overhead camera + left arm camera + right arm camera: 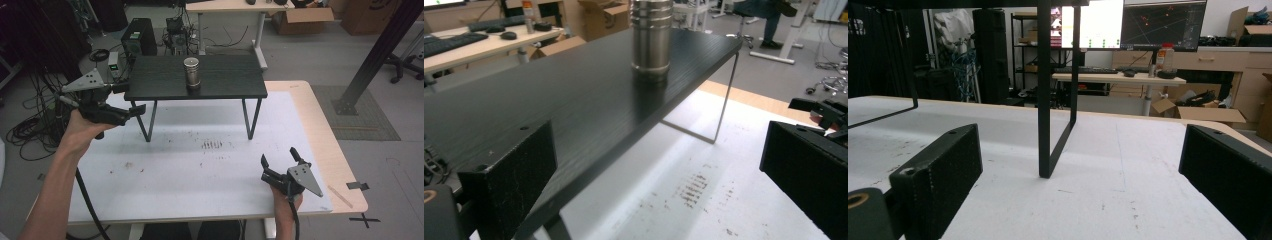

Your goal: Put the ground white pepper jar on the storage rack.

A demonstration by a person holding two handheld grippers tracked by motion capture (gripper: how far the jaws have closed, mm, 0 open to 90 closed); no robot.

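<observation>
Left gripper: I held it at the left end of the black stand, level with its top; my fingers were spread wide and held nothing, and the stand's edge ran between them in the left gripper view.
Cables and boxes: on the floor beyond the left side of the desk, behind my left hand.
Black stand: a low dark shelf on thin metal legs, standing on the far half of the white desk.
Steel canister: upright on the stand's top, near its middle and toward the front edge, well apart from both grippers.
In the way: the stand's top lay between my left gripper and the canister; its near right leg stood straight ahead in the right gripper view.
Smudges: dark marks on the desk, in front of the stand.
Right gripper: low over the desk's near right part; fingers spread wide, empty, pointing toward the stand.
Right of the desk: a slanting black post on the floor.
</observation>
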